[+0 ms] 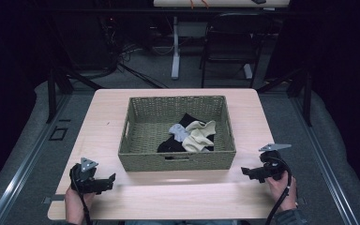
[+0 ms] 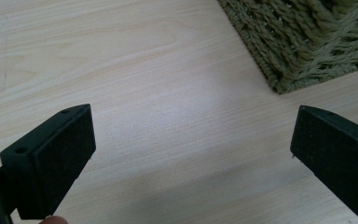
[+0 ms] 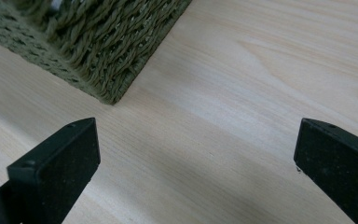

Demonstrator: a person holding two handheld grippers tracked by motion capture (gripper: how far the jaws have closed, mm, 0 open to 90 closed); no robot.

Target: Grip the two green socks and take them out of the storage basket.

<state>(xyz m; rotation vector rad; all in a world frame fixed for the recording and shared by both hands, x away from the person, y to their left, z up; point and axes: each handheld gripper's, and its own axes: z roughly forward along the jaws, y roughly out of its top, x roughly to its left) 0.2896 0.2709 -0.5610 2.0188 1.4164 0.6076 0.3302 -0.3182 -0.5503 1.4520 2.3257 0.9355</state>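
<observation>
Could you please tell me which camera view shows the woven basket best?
The high view: the whole woven basket and the clothes inside are visible. The left and right gripper views each catch just a corner of it.

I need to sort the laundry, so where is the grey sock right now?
In the high view, the grey sock lies inside the woven basket, right of its centre, on a black garment and touching the cream cloth at its right.

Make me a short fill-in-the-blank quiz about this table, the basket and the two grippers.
1. The socks lie inside the woven ____.
2. The basket stands on a light wooden ____.
3. The jaws of the left gripper and the right gripper stand wide ____.
4. Both grippers hold ____.

Missing words: basket; table; open; nothing.
</observation>
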